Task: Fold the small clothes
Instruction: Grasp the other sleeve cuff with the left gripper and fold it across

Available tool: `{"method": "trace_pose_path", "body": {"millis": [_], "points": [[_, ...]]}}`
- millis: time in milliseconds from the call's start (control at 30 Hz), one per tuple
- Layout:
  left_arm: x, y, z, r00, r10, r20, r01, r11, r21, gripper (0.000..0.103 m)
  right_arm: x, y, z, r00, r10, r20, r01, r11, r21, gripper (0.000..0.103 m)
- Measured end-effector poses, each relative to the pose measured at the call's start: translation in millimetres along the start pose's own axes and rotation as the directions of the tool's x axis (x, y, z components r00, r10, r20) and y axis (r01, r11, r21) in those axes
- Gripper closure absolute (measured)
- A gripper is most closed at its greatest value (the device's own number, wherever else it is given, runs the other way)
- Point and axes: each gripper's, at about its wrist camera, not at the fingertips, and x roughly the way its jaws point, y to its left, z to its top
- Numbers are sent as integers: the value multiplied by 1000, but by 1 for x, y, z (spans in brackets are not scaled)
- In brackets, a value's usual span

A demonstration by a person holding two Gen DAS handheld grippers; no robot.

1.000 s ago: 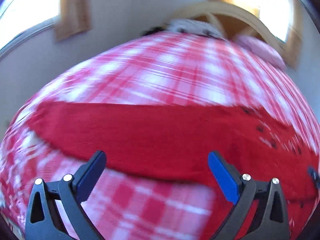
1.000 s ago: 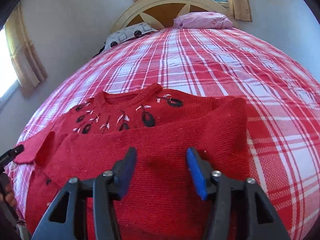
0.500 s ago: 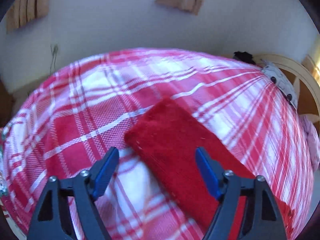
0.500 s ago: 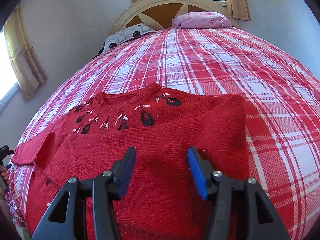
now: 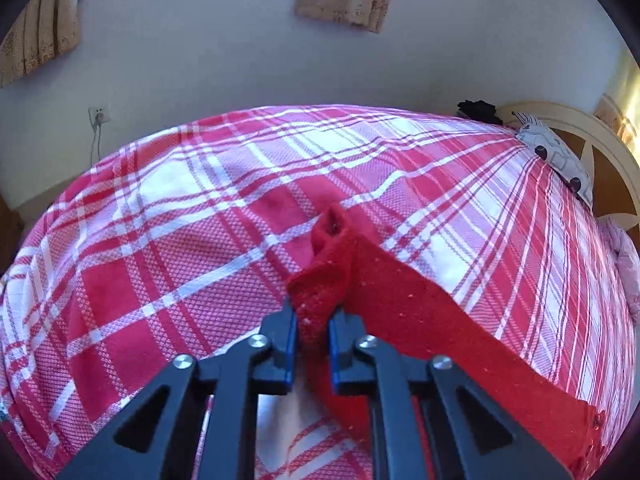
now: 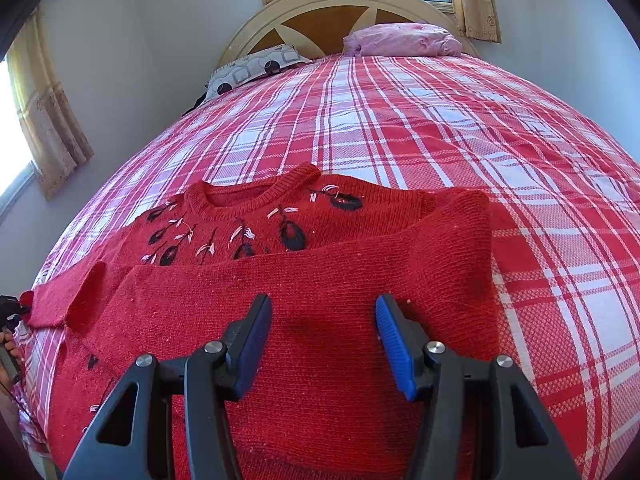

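A red knit sweater (image 6: 320, 288) with black and white embroidery near the neck lies on the bed, one sleeve folded across its body. Its other sleeve (image 5: 420, 320) stretches out to the left. My left gripper (image 5: 313, 320) is shut on that sleeve's cuff (image 5: 324, 280), which bunches up between the blue pads. In the right wrist view the left gripper (image 6: 10, 308) shows at the far left edge by the sleeve end. My right gripper (image 6: 324, 316) is open and empty, hovering low over the folded sleeve and the sweater's body.
The bed has a red and white plaid cover (image 6: 440, 128). A patterned pillow (image 6: 252, 68), a pink pillow (image 6: 400, 40) and a curved headboard (image 6: 320, 12) are at the far end. A wall (image 5: 240, 60) with a socket (image 5: 99, 114) runs close along the left side.
My left gripper has closed on the sleeve cuff, which it straddled open half a second ago. The right gripper has barely moved and stays open.
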Motion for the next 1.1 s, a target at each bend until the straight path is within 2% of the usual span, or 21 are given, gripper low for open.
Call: {"method": "trace_pose_path", "body": {"millis": [100,200,333,400,500,567,667,767,833,900,967,1000,1067,1100], "points": [[-25,-18,2,998,-25,54,23,999,31,92,0,-1,0,1000,3,1,-3,1000,4,47],[-59,-48,-3,991,-72,117,60,993,101,92,0,-1,-1,1000,2,3,-2,1000,5,47],[-116,-108,-26,963,-198,182,147,955,257,92,0,-1,-1,1000,5,2,-5,1000,6,47],[-144,-144,-51,940,-286,185,208,912,352,92,0,-1,0,1000,6,3,-6,1000,9,47],[-171,-188,-90,906,-397,145,295,839,456,92,0,0,0,1000,7,6,-7,1000,13,47],[-188,-221,-126,877,-471,97,353,768,534,92,0,-1,0,1000,7,5,-7,1000,12,47],[-202,-261,-183,848,-529,41,383,664,643,92,0,0,0,1000,3,5,-3,1000,9,47],[-194,-288,-236,842,-533,-79,429,575,696,92,0,0,0,1000,-2,6,2,1000,7,47],[-181,-301,-270,856,-500,-134,421,523,741,92,0,1,0,1000,-5,6,5,1000,5,47],[-170,-306,-291,875,-454,-168,405,498,767,91,0,1,-1,1000,-6,6,6,1000,5,47],[-158,-308,-306,895,-386,-225,402,475,783,84,1,1,-1,1000,-6,5,6,1000,4,47],[-157,-304,-305,891,-380,-249,418,468,779,84,1,1,-1,1000,-7,4,7,1000,3,47],[-171,-291,-298,867,-425,-259,450,448,772,71,2,1,-1,1000,-10,2,10,1000,2,47],[-176,-286,-297,861,-436,-262,457,439,773,48,2,1,0,1000,-7,-1,7,1000,1,46]]}}
